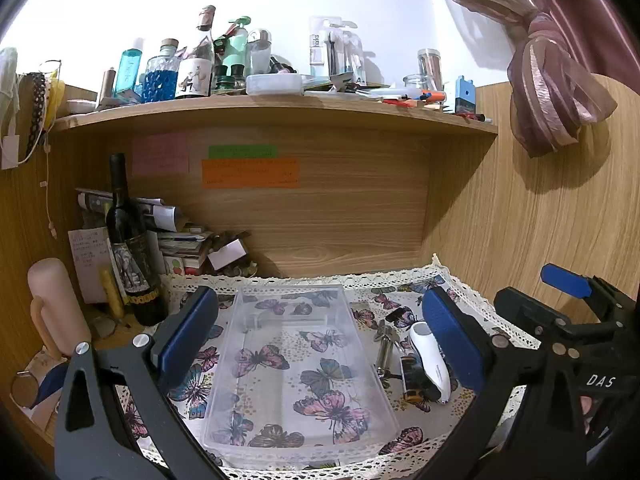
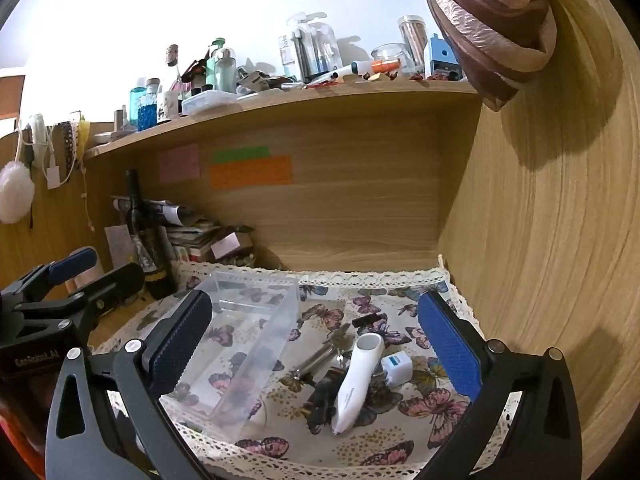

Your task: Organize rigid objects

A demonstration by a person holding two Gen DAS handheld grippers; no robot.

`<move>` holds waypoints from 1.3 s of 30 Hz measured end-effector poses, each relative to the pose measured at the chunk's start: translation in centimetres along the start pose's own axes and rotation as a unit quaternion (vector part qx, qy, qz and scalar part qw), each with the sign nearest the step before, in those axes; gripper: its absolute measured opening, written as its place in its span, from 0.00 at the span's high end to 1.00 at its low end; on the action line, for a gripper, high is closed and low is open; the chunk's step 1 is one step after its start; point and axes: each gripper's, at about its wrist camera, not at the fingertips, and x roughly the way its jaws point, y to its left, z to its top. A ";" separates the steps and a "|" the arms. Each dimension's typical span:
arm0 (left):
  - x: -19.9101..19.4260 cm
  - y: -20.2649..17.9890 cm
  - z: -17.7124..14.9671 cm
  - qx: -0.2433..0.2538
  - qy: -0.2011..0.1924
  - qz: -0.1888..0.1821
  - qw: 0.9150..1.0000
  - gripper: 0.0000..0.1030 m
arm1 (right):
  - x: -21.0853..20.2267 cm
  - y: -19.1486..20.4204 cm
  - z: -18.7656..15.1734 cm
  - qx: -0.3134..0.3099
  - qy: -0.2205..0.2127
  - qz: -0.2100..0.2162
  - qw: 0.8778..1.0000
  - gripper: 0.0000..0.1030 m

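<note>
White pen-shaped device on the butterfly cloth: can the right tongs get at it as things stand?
Probably yes. The right tongs are open with the white device lying ahead between their fingers, uncovered; only the metal tool and small cube crowd it.

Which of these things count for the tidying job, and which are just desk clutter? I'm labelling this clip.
For the job:
- clear plastic bin, empty
- white handheld device
- metal tool
- small dark cylinder
- white and blue cube

Lying about:
- wine bottle
- paper stack
- shelf bottles
- sticky notes
</note>
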 end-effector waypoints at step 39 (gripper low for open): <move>-0.2 -0.2 -0.5 -0.004 -0.004 -0.007 1.000 0.00 | -0.1 0.7 0.0 -0.012 -0.002 0.002 1.000 0.00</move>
